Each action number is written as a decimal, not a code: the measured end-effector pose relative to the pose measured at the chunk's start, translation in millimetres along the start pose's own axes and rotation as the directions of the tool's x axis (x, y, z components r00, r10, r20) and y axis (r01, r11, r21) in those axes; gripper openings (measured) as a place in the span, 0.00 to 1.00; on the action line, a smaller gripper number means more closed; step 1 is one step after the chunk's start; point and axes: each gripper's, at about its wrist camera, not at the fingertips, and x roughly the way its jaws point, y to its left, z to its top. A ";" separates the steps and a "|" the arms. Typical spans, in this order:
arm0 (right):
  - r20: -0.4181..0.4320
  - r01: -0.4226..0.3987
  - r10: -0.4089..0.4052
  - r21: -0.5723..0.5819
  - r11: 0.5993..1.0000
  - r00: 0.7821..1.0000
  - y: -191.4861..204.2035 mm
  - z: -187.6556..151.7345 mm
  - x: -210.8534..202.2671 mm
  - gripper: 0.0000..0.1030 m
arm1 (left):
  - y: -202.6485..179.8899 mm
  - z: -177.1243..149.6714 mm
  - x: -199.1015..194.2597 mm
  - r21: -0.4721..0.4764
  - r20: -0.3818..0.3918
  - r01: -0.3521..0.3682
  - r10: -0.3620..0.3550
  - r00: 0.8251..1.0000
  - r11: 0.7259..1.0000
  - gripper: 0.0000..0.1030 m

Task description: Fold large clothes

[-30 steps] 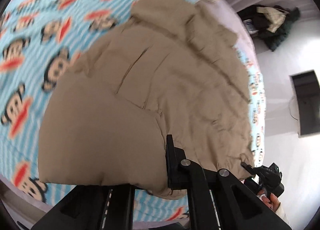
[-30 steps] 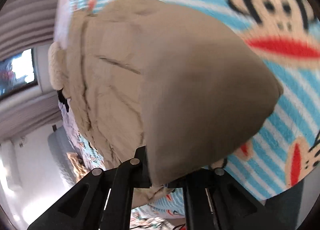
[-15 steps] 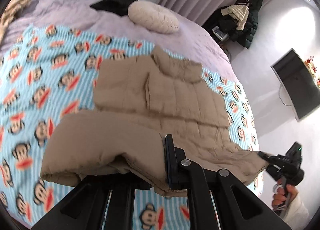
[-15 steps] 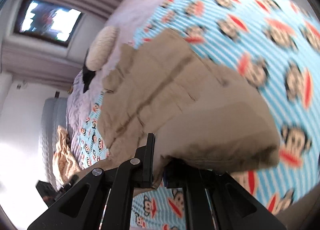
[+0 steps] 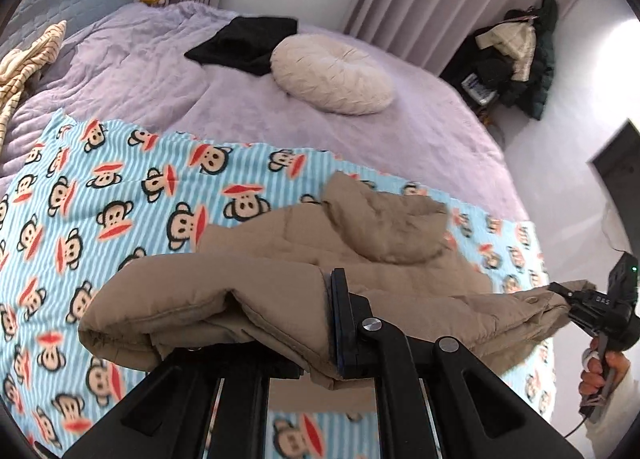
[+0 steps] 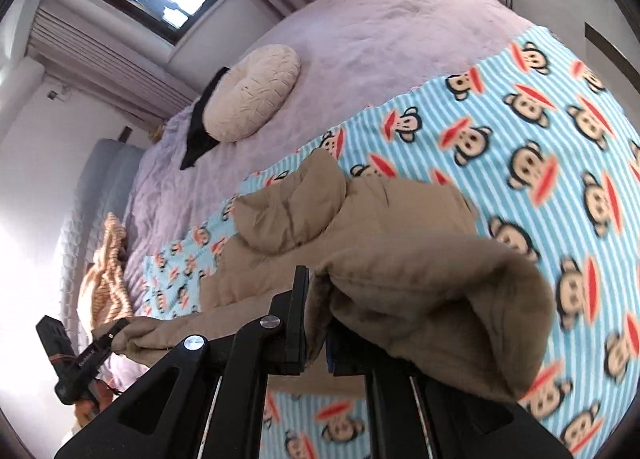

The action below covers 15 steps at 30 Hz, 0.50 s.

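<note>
Both hand-held grippers, left (image 5: 320, 343) and right (image 6: 316, 323), clamped the tan puffer jacket's (image 5: 384, 231) near hem, lifted over the monkey blanket (image 5: 120, 187); slick padding could slip free, collapsing the fold.

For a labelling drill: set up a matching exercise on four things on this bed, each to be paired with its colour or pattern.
Things:
1. padded jacket
2. round cushion
3. fleece blanket
4. folded garment behind the cushion

Colours or patterns:
A. black
B. light blue stripes with monkey faces
C. cream
D. tan

Pairs: 1-D, 2-C, 3-B, 4-A
</note>
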 end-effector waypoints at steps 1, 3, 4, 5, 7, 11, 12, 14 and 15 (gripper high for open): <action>-0.009 0.013 -0.013 0.017 1.000 1.000 -4.1 7.6 18.0 0.07 | 3.9 5.7 20.5 -0.007 -0.021 -0.016 0.016 1.000 1.000 0.11; -0.025 0.034 -0.032 0.055 0.998 0.999 -14.6 15.1 46.4 0.07 | 9.9 8.6 51.6 -0.007 -0.057 -0.045 0.044 0.997 0.999 0.11; -0.034 0.041 -0.039 0.077 0.996 0.999 -21.0 17.1 60.0 0.07 | 11.8 7.9 64.1 0.000 -0.069 -0.058 0.058 0.996 0.998 0.11; -0.043 0.047 -0.043 0.099 0.994 0.998 -26.6 20.3 72.9 0.07 | 13.7 7.2 79.3 0.017 -0.085 -0.075 0.076 0.993 0.997 0.13; -0.058 0.066 -0.059 0.127 0.990 0.997 -35.8 27.0 95.1 0.07 | 16.3 7.0 100.6 0.042 -0.101 -0.108 0.112 0.989 0.993 0.15; -0.087 0.100 -0.087 0.157 0.982 0.992 -50.7 32.7 127.6 0.07 | 20.7 5.8 113.3 0.059 -0.095 -0.127 0.132 0.987 0.990 0.39; -0.093 0.107 -0.093 0.163 0.981 0.991 -53.9 34.0 133.0 0.07 | 20.0 5.9 111.2 0.074 -0.084 -0.145 0.151 0.985 0.987 0.74; -0.103 0.121 -0.105 0.171 0.978 0.989 -59.4 35.7 141.1 0.07 | 18.1 8.3 101.9 0.114 -0.023 -0.214 0.218 0.976 0.970 1.00; -0.106 0.124 -0.106 0.176 0.977 0.989 -62.2 36.3 144.2 0.07 | 16.5 9.7 98.6 0.150 -0.003 -0.228 0.231 0.973 0.962 1.00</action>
